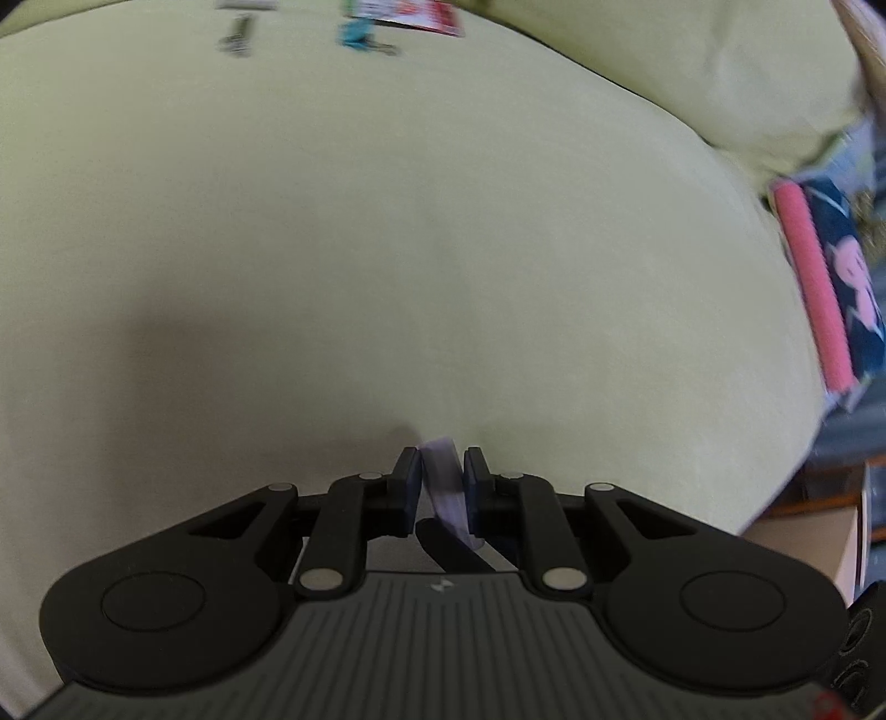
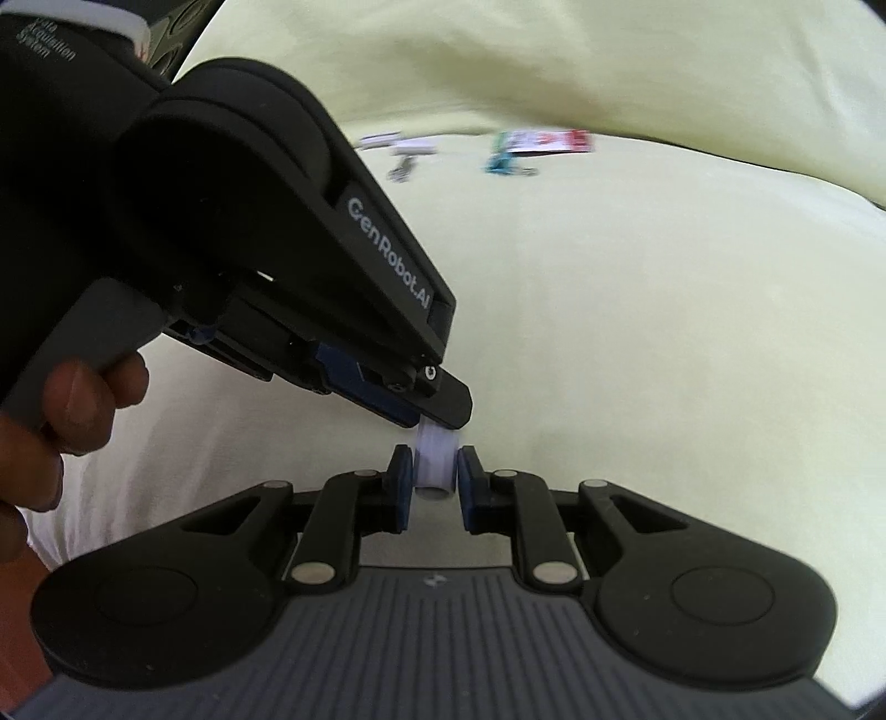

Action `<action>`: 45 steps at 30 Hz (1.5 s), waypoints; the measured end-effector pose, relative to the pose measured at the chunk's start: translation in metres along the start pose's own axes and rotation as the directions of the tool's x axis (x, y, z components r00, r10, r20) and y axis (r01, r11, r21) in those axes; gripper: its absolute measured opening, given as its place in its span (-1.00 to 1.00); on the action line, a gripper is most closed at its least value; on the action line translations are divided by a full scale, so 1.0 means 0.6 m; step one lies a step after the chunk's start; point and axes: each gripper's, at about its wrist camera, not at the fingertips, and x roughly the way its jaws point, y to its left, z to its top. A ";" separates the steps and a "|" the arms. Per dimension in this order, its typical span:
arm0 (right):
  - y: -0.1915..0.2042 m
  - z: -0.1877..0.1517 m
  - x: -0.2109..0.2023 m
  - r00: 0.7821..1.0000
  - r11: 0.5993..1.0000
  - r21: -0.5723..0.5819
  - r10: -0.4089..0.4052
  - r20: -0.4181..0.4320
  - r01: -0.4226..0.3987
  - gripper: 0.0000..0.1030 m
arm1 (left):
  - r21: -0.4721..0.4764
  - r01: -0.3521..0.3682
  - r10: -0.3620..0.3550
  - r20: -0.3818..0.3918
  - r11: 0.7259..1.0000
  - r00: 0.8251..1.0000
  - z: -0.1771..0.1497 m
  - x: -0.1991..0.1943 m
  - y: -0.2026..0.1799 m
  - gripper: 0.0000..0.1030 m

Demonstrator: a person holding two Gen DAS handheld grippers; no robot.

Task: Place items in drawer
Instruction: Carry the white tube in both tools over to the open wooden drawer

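1. Sheet (image 1: 387, 249): pale yellow-green, plain, no pattern.
2. Left gripper (image 1: 440, 482): black body, dark blue pads, grey ribbed base.
3. Right gripper (image 2: 434, 482): black body, dark blue pads, silver pivot pins.
4. Small tube (image 2: 436, 451): pale lilac-white, plain.
5. Clip (image 2: 501, 163): teal.
6. Packet (image 1: 410, 14): red and white print.
7. Cloth at the bed edge (image 1: 830, 282): navy, pink stripe, pink figure.
8. White lettering on the left gripper's black housing (image 2: 387, 255).
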 end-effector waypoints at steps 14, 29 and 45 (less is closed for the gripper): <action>-0.066 -0.054 -0.134 0.974 0.966 0.169 -0.210 0.081 0.194 -0.71 | 0.227 0.103 -0.092 -0.056 0.969 0.994 -0.046 -0.005 -0.189 -0.65; -0.119 -0.251 -0.411 0.832 0.768 0.432 -0.550 0.067 0.473 -0.71 | 0.496 0.387 -0.261 -0.304 0.778 0.916 -0.262 -0.022 -0.453 -0.64; -0.075 -0.527 -0.638 0.753 0.550 0.635 -0.654 -0.077 0.542 -0.73 | 0.673 0.474 -0.131 -0.495 0.568 0.859 -0.505 -0.007 -0.590 -0.64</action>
